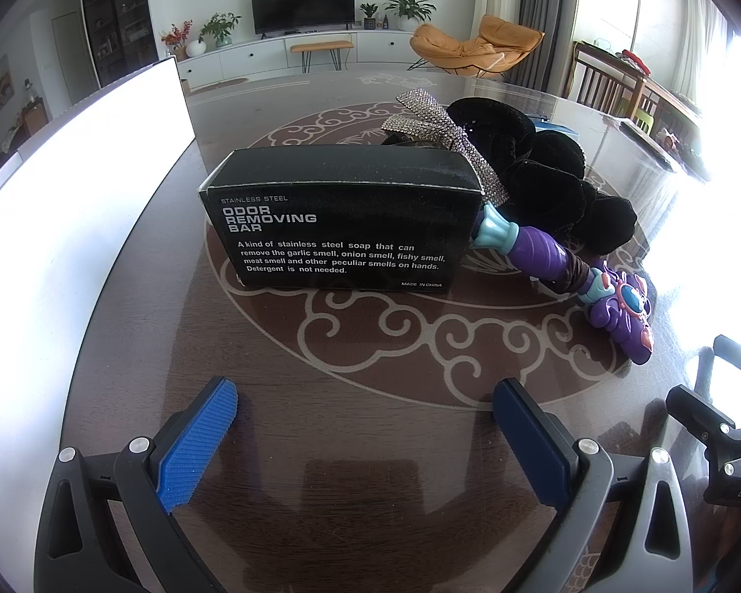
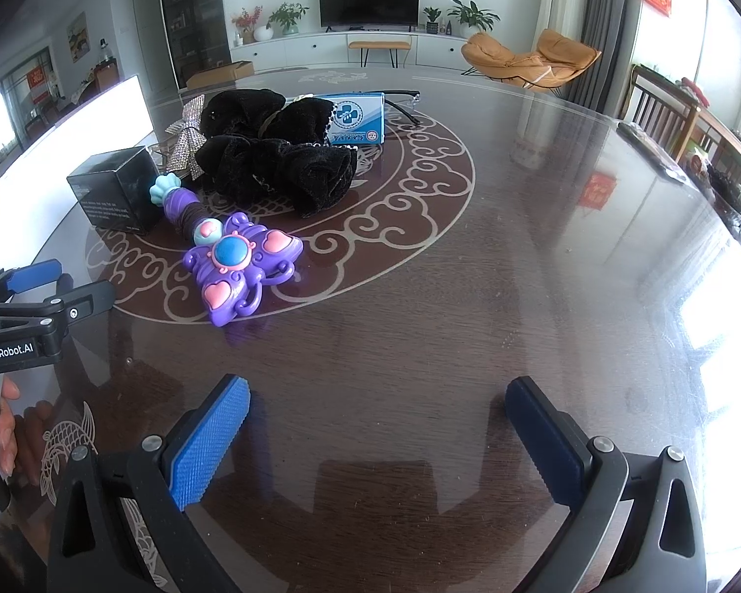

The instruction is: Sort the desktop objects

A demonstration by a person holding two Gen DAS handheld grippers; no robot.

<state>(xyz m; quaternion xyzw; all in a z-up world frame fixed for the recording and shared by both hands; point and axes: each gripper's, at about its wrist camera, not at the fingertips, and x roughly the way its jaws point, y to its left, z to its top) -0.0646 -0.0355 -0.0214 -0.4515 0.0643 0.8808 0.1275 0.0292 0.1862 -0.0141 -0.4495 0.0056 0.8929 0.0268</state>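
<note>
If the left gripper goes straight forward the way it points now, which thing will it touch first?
Most likely the black box. In the left wrist view it stands directly ahead of the open left gripper, with only bare table between them. The purple toy wand lies off to the right of that line.

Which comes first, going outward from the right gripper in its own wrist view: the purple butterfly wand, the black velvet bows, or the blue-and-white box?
From the right gripper, nearest first:
1. Purple butterfly wand, ahead and to the left.
2. Black velvet bows, behind the wand, toward the table's middle.
3. Blue-and-white box, behind the bows, farthest back.
</note>
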